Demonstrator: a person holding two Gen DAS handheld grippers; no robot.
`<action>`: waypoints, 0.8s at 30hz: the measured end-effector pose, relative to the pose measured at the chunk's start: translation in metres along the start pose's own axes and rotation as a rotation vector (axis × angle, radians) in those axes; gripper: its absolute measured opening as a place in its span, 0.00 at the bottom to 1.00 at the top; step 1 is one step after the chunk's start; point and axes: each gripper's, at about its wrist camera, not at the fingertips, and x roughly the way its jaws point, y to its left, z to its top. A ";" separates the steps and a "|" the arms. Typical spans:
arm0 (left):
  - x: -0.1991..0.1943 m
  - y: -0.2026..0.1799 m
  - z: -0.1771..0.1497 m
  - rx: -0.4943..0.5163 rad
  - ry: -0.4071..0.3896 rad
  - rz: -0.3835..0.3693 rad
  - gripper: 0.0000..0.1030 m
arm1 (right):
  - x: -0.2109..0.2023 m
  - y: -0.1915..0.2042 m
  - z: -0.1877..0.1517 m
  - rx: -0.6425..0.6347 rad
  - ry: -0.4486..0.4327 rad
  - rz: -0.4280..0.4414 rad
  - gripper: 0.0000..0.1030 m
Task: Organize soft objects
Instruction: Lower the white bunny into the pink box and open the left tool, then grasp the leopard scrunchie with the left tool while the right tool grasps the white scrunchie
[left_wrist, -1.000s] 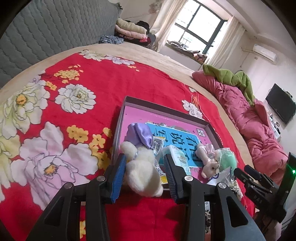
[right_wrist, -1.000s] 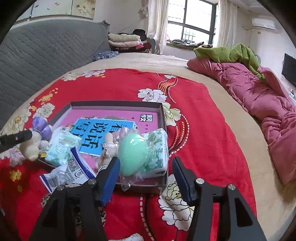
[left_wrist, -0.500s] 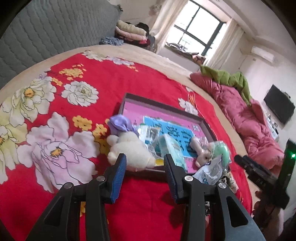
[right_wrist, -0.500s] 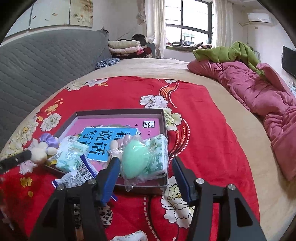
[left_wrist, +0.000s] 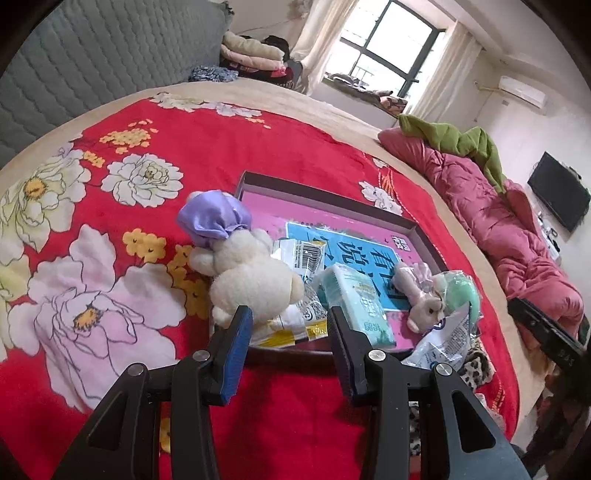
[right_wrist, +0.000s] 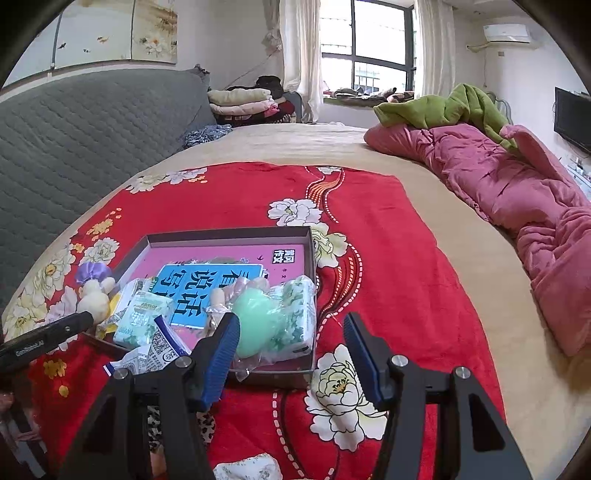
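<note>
left gripper (left_wrist: 290, 325) behind plush toy (left_wrist: 247, 273)

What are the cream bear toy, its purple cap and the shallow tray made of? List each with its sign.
Cream bear toy: plush fabric, fuzzy matte pile.
Purple cap: satin-like cloth, shiny folds.
Shallow tray: probably cardboard, thin straight walls, printed pink floor.

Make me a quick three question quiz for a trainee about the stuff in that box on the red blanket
1. True or false: the white plush bear wears a purple cap.
2. Which lies nearest the box's right wall? A) mint-green squishy toy in plastic B) white plush bear C) small pink bunny
3. Fill in: the left tool holds ____.

Key: 1 true; 2 A; 3 nothing.
</note>
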 end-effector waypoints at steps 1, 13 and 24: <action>0.000 0.000 0.001 0.002 -0.001 -0.002 0.42 | -0.001 -0.001 0.001 0.001 -0.001 -0.003 0.58; -0.026 -0.015 -0.002 0.025 -0.019 -0.018 0.42 | -0.015 -0.001 0.004 0.004 -0.023 0.005 0.63; -0.067 -0.036 0.007 0.050 -0.079 0.005 0.64 | -0.037 -0.005 0.008 0.026 -0.051 0.045 0.68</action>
